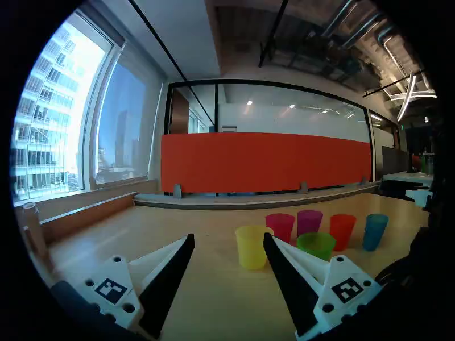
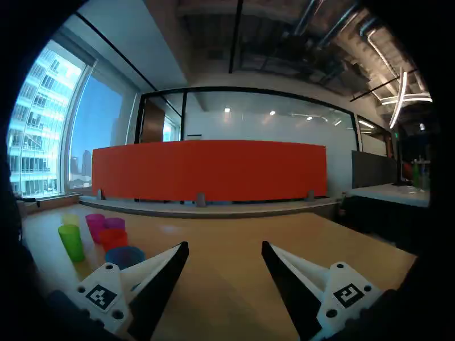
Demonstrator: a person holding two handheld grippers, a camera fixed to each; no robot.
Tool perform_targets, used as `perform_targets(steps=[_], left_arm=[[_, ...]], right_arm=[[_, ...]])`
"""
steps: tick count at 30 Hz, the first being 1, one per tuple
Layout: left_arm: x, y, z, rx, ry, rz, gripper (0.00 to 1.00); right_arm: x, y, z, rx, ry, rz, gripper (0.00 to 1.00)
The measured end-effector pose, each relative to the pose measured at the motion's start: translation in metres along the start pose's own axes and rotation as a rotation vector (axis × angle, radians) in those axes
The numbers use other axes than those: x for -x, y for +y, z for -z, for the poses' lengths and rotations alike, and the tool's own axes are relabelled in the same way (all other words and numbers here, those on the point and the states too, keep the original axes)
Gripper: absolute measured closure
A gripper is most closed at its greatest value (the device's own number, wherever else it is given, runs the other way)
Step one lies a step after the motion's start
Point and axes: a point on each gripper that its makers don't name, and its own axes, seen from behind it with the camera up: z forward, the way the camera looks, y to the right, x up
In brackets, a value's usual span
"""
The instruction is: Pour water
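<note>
Several coloured plastic cups stand on the wooden table. In the left gripper view a yellow cup is nearest, just ahead of my left gripper, which is open and holds nothing. Behind it stand a green cup, a pink cup, a purple cup, a red-orange cup and a blue cup. In the right gripper view the same group sits at the left: green cup, pink cup, red cup, blue cup. My right gripper is open over bare table.
An orange partition runs along the table's far edge. Windows lie to the left, with a wooden ledge below them. Another desk stands at the right.
</note>
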Motion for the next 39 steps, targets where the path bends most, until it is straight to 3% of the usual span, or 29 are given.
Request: perform_targets(steps=[20, 26, 32, 39], left_arm=[[-0.002, -0.001, -0.002, 0.004, 0.001, 0.001, 0.10], [0.000, -0.004, -0.004, -0.006, -0.025, -0.002, 0.11], [-0.024, -0.002, -0.009, 0.004, -0.021, -0.016, 0.10], [-0.065, 0.004, -0.018, 0.038, -0.015, -0.027, 0.11]], right_arm=[[-0.001, -0.002, 0.000, -0.012, 0.000, 0.001, 0.01], [-0.004, -0.004, 0.000, -0.025, -0.015, -0.015, 0.01], [-0.027, -0.004, -0.004, -0.045, -0.021, -0.028, 0.01], [-0.058, -0.003, -0.010, -0.066, -0.060, 0.002, 0.01]])
